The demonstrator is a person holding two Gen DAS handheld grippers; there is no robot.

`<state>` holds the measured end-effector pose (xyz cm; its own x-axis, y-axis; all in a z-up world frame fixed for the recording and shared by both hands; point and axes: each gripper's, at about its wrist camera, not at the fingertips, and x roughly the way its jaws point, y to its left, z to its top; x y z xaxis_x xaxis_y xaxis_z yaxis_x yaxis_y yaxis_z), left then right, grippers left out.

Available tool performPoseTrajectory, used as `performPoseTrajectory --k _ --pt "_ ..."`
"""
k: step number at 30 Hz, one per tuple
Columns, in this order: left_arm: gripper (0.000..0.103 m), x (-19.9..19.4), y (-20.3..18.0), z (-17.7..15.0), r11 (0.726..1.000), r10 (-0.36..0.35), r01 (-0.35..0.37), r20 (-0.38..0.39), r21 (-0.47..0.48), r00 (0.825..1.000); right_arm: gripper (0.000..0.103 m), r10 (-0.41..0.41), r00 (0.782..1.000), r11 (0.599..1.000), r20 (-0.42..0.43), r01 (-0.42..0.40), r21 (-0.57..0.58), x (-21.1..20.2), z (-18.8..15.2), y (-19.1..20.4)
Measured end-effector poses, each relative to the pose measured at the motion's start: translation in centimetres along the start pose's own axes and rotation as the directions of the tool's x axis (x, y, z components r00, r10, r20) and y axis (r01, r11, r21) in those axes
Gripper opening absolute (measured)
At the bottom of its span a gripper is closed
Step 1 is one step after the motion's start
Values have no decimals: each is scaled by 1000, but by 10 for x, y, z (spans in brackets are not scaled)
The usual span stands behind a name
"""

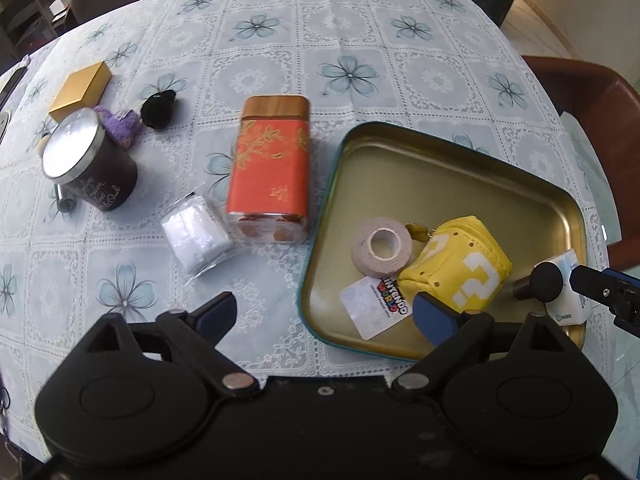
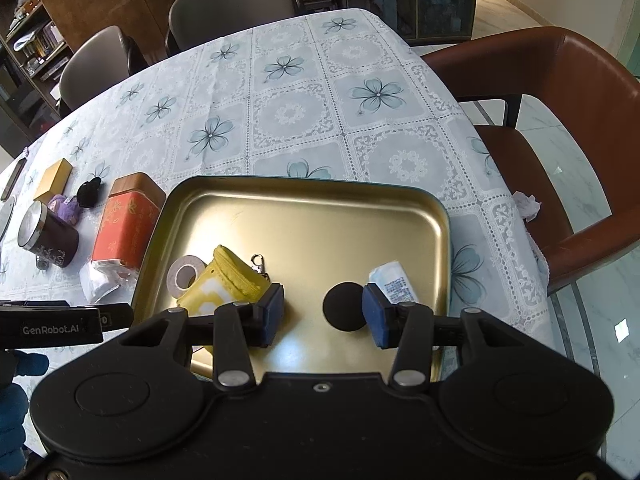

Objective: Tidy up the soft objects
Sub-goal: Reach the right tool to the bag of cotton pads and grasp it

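A gold metal tray (image 1: 440,138) (image 2: 304,188) holds a yellow question-mark pouch (image 1: 460,268) (image 2: 236,276), a beige tape roll (image 1: 382,246) (image 2: 182,276), a white card (image 1: 372,304), a tissue pack (image 2: 394,282) and a black foam ball (image 2: 344,306) (image 1: 546,276). My right gripper (image 2: 324,314) hangs over the tray, open; the ball lies between its pads beside the right one, with a gap on the left. My left gripper (image 1: 324,316) is wide open over the tray's left edge, holding nothing. A purple plush (image 1: 122,124), a black fluffy piece (image 1: 158,110) and a white wrapped packet (image 1: 196,234) lie on the tablecloth.
An orange tin (image 1: 272,168), a dark lidded jar (image 1: 90,164) and a gold box (image 1: 80,90) stand left of the tray. A brown chair (image 2: 560,120) is at the table's right edge and grey chairs (image 2: 232,4) at the far side. A blue-gloved hand (image 2: 16,400) shows lower left.
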<state>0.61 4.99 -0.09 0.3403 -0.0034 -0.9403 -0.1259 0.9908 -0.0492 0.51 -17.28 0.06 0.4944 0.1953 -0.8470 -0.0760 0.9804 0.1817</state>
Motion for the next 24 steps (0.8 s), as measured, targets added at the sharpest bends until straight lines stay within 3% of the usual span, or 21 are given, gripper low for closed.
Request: performPoseTrajectory --k 9,14,18,24 --pt "99 -21 73 -21 997 29 -22 103 -68 994 46 -4 994 999 105 7 -36 -8 -3 53" --pt "102 -32 126 -30 991 61 -45 134 -124 989 46 61 991 997 117 -55 -51 -5 -5 101" --pt "102 -36 166 -32 984 118 -102 111 -144 987 46 109 990 990 91 -100 -96 6 -11 150" --pt "101 -30 224 -35 986 119 -112 52 -123 992 46 185 981 962 55 -170 -215 29 -22 221"
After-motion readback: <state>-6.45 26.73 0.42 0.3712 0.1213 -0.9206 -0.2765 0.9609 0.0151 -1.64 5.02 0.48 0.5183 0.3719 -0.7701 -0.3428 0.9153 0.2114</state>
